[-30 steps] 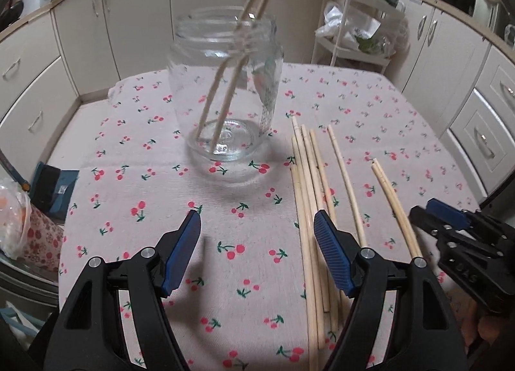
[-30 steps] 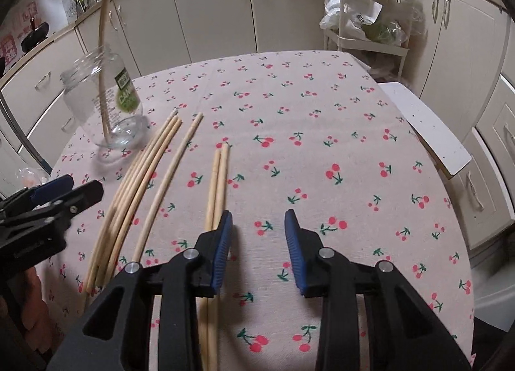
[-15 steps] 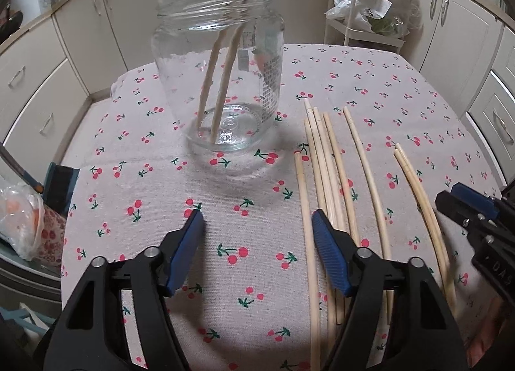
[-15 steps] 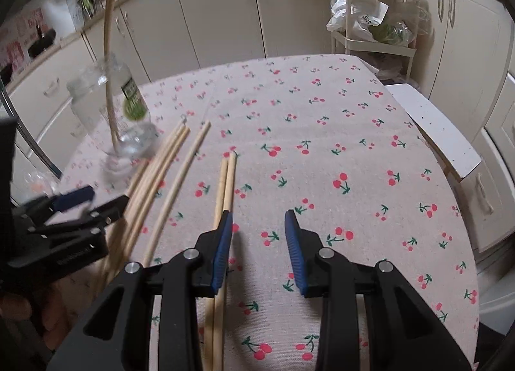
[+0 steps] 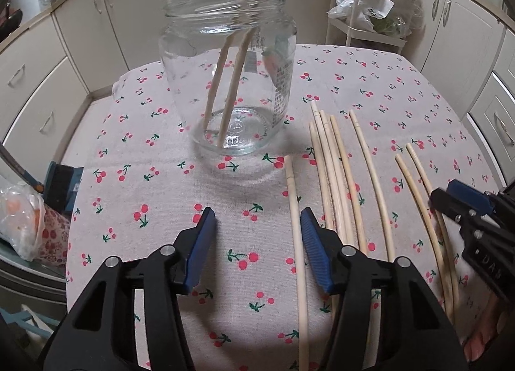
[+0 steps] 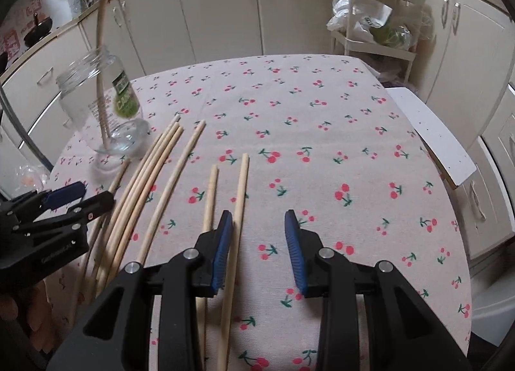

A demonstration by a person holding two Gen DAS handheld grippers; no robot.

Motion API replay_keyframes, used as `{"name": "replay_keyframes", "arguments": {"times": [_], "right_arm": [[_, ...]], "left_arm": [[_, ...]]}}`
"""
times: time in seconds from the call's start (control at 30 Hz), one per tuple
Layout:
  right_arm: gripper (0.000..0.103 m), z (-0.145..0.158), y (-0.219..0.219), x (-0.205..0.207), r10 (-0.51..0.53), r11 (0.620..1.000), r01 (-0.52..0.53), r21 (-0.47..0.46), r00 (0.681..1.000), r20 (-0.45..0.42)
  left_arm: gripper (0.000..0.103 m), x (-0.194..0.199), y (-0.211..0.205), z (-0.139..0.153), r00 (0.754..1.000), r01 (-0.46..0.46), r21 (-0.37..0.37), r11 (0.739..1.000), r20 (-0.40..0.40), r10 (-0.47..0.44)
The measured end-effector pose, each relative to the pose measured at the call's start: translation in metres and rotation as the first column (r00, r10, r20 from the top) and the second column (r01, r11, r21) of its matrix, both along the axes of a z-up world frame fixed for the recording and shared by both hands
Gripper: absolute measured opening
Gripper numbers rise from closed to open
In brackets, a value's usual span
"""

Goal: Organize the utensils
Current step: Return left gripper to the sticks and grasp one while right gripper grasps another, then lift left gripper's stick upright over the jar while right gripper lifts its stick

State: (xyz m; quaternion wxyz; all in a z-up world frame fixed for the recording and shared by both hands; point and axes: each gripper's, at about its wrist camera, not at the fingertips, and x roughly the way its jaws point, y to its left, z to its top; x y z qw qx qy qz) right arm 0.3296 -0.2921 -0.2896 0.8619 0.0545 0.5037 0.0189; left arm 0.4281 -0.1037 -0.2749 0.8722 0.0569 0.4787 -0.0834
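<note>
A clear glass jar (image 5: 225,81) stands upright on the cherry-print tablecloth (image 5: 161,210) with two wooden chopsticks (image 5: 233,88) leaning inside it. Several loose chopsticks (image 5: 334,171) lie side by side to its right. My left gripper (image 5: 257,219) hovers low over the cloth, its jaws closing. One separate chopstick (image 5: 291,210) lies between them near the right finger, and the pads do not press it. My right gripper (image 6: 258,219) stands open over a chopstick (image 6: 239,203) that runs just inside its left finger. A second chopstick (image 6: 210,197) lies outside that finger.
Cream kitchen cabinets (image 6: 219,7) ring the table. A white shelf cart (image 6: 373,33) with plastic bags stands behind it. A white bench (image 6: 428,136) sits along the table's right edge. A plastic bag (image 5: 22,219) lies past the left edge.
The left gripper's jaws have narrowed and the jar looks closer. One chopstick now lies apart from the bundle, between the left jaws. The right pair has spread, one stick now inside the right jaws.
</note>
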Motion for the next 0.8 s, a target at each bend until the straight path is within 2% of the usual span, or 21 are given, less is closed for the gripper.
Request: {"name": "replay_keyframes", "arguments": {"times": [0.07,0.13,0.17,0.23,0.27,0.3,0.5,0.57,0.6,0.67,0.73,0.77,0.8], "right_arm": [[0.034,0.000,0.003,0.001,0.008,1.000,-0.008,-0.002,1.000,-0.001],[0.033,-0.001,0.004,0.002,0.013,1.000,-0.013,-0.015,1.000,-0.002],[0.029,-0.001,0.002,0.003,0.011,1.000,-0.011,-0.017,1.000,-0.004],[0.019,0.000,-0.002,0.004,0.008,1.000,-0.008,-0.014,1.000,-0.013],[0.010,-0.001,-0.005,0.005,0.009,1.000,-0.009,0.000,1.000,-0.024],[0.008,0.000,-0.006,0.006,0.013,1.000,-0.012,0.010,0.999,-0.031],[0.008,0.002,-0.014,0.018,0.007,1.000,-0.005,0.023,0.998,-0.055],[0.016,0.002,-0.014,0.022,0.004,1.000,-0.003,0.013,0.998,-0.060],[0.024,0.001,-0.014,0.025,0.007,1.000,-0.007,0.008,0.998,-0.067],[0.027,-0.002,-0.011,0.027,0.019,1.000,-0.020,-0.012,0.998,-0.067],[0.027,-0.003,-0.005,0.026,0.039,0.998,-0.042,-0.057,0.998,-0.055],[0.021,-0.003,-0.002,0.025,0.048,0.995,-0.052,-0.080,0.998,-0.046],[0.011,-0.004,-0.001,0.024,0.061,0.995,-0.064,-0.078,0.997,-0.040]], "left_arm": [[0.049,0.002,0.000,0.001,1.000,-0.004,-0.002,1.000,-0.002,0.004],[0.037,0.003,-0.001,0.001,1.000,0.002,-0.005,1.000,-0.006,-0.002],[0.032,0.003,-0.003,0.002,1.000,0.008,-0.004,1.000,-0.009,-0.008],[0.012,0.001,-0.007,0.003,0.999,0.026,-0.006,1.000,-0.020,-0.026],[0.010,0.001,-0.008,0.003,0.999,0.032,-0.011,0.999,-0.025,-0.032],[0.007,-0.001,-0.009,0.003,0.999,0.038,-0.021,0.999,-0.033,-0.039],[0.007,-0.001,-0.008,0.005,0.996,0.047,-0.059,0.997,-0.077,-0.052],[0.007,0.001,-0.010,0.004,0.996,0.046,-0.047,0.998,-0.078,-0.050],[0.008,0.002,-0.011,0.004,0.996,0.047,-0.041,0.998,-0.077,-0.050],[0.011,0.004,-0.016,0.003,0.996,0.049,-0.025,0.998,-0.072,-0.050],[0.014,0.005,-0.018,0.003,0.996,0.049,-0.019,0.999,-0.069,-0.051],[0.014,0.004,-0.020,0.003,0.997,0.049,-0.011,0.999,-0.063,-0.050],[0.013,0.003,-0.021,0.003,0.997,0.055,-0.002,0.999,-0.056,-0.055]]}}
